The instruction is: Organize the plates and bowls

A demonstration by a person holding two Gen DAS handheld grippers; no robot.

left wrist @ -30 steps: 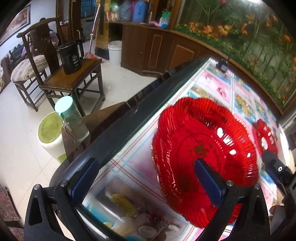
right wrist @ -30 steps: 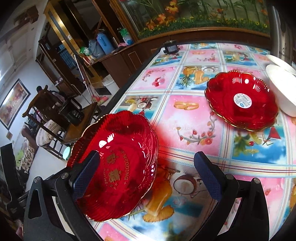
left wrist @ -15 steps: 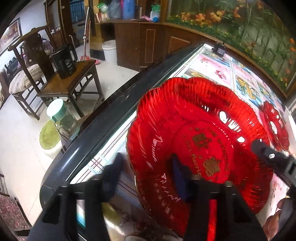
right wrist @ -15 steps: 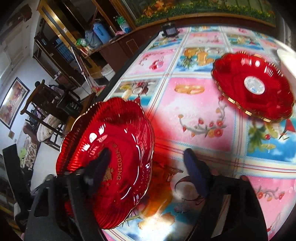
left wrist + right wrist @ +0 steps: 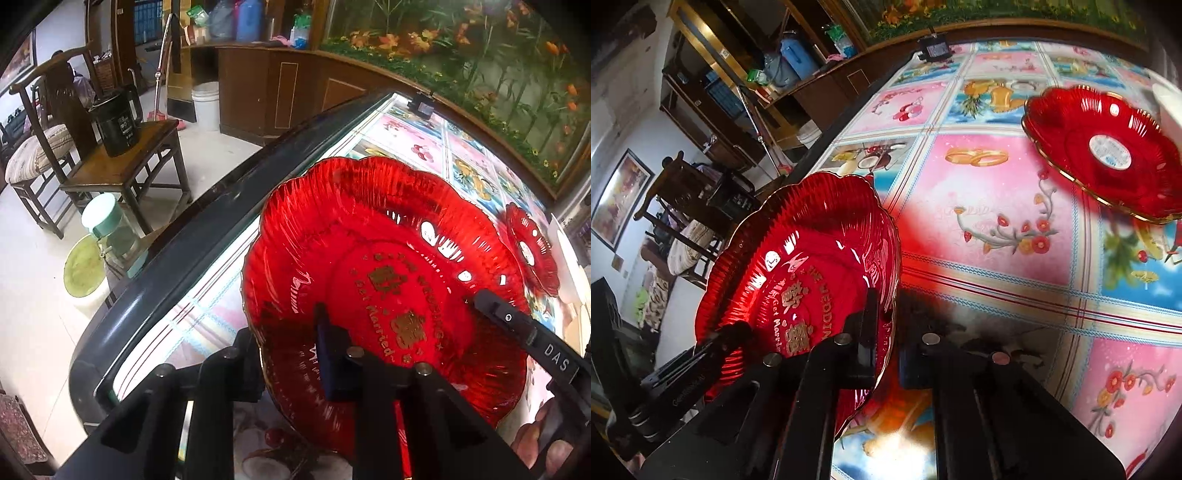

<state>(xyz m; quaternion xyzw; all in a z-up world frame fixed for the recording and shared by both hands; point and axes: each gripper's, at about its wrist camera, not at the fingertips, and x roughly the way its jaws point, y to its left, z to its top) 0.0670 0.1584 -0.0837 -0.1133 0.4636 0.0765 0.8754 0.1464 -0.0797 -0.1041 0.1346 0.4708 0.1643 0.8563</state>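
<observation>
Both hand-held grippers – left (image 5: 291, 354) & right (image 5: 886, 347) – clenched on red plate (image 5: 369, 240) rim.

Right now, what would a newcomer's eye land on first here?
The big red wedding plate at the table's near edge, its rim pinched by both the left hand-held gripper and the right hand-held gripper. Then the second red plate farther along the bright picture tablecloth.

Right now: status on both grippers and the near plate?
Left gripper and right gripper both shut on near red plate rim. Plate tilted. Second red plate ahead, path clear.
</observation>
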